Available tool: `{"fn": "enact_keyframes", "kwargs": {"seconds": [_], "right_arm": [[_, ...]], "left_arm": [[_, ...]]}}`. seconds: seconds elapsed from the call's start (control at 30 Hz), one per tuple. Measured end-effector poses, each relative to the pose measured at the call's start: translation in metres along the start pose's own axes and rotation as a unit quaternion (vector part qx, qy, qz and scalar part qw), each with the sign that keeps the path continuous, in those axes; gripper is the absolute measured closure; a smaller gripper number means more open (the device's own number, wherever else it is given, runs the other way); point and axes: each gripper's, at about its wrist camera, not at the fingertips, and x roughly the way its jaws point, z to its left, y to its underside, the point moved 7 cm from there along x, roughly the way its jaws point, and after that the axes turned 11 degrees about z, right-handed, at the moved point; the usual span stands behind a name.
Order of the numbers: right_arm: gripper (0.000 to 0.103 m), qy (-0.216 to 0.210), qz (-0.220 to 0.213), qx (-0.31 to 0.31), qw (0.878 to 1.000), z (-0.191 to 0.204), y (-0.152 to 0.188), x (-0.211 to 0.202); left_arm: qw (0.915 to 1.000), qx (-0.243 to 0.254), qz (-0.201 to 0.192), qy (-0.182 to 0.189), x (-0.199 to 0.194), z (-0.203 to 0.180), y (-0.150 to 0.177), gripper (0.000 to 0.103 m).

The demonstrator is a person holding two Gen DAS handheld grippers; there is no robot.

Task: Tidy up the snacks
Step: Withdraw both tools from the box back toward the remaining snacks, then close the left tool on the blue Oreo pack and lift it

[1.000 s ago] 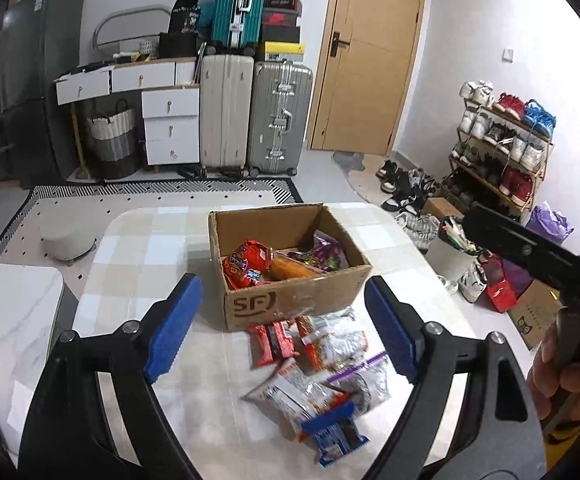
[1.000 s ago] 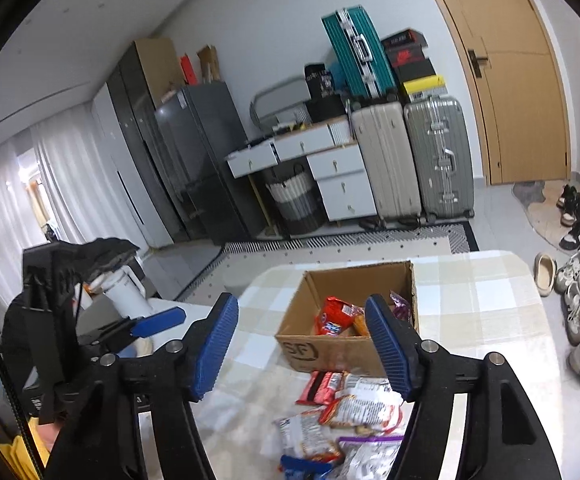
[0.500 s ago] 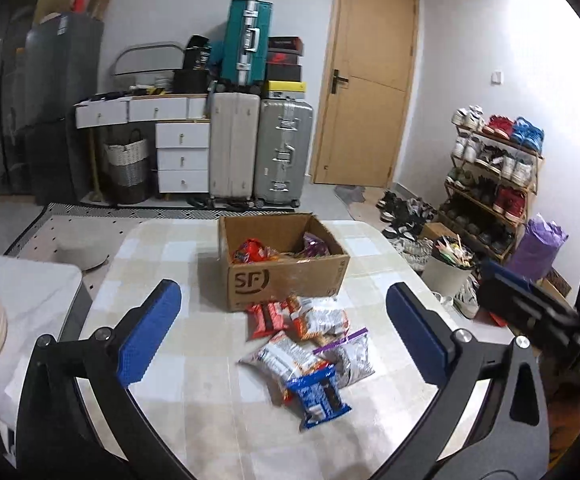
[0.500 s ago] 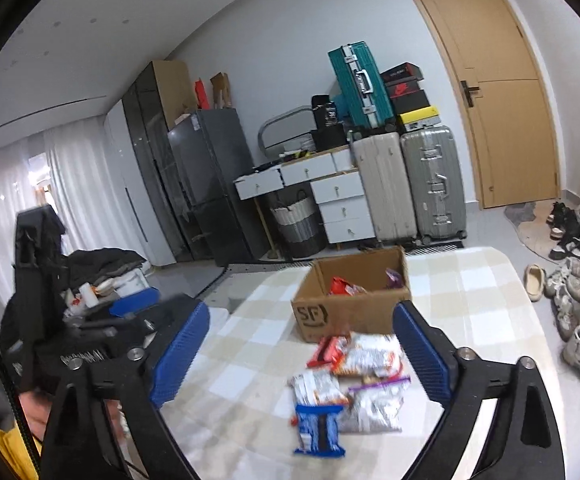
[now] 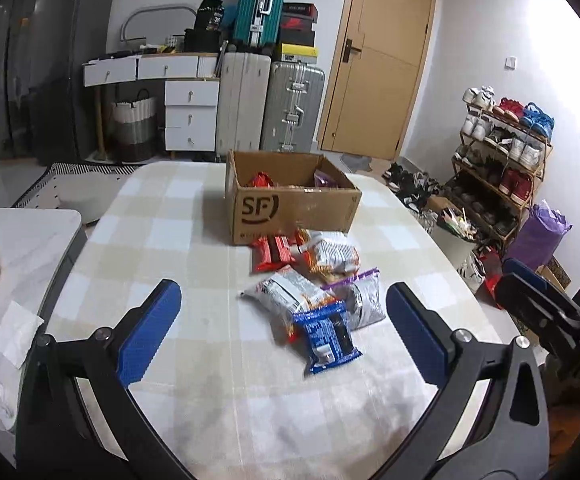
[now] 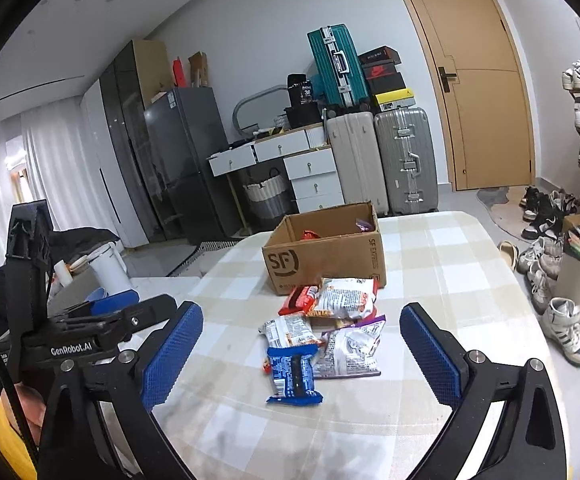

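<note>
**Both grippers spread wide over a heap of loose snack packets**

The brown cardboard box (image 5: 290, 208) printed with black letters stands on the desk (image 5: 170, 240) under its cream checked cloth, and already holds a red packet and a purple one. Just in front of it lie the loose snacks: a red foil packet (image 5: 270, 254) touching the box wall, a white-and-orange crisp bag (image 5: 330, 256) beside it, a silver-white bag (image 5: 286, 296), a purple-edged silver bag (image 5: 364, 300), and nearest the cameras a blue biscuit packet (image 6: 293, 374) resting partly on the silver ones.

The left gripper (image 5: 282, 340) has its jaws spread as wide as they go, nothing between them. The right gripper (image 6: 302, 356) has just been opening its jaws and they too stand wide and empty, hovering short of the heap.

These packets look light, soft and crinkly, with slick film that could slide under the pads. The blue packet seems the easiest first pick: it lies on top and nearest. Pinching across its narrow width near the middle, or on a flat crimped end seam, should hold best without crushing the contents.
</note>
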Motion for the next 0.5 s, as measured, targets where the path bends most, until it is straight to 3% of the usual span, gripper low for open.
{"fn": "enact_keyframes", "kwargs": {"seconds": [0.23, 0.5], "right_arm": [[0.002, -0.002, 0.018, 0.004, 1.0, -0.005, 0.009, 0.011], [0.002, 0.006, 0.038, 0.018, 0.999, -0.02, 0.024, 0.029]], "left_arm": [[0.9998, 0.005, 0.019, 0.005, 0.023, -0.009, 0.006, 0.001], [0.9964, -0.004, 0.085, 0.0, 0.079, -0.018, 0.027, 0.001]]}}
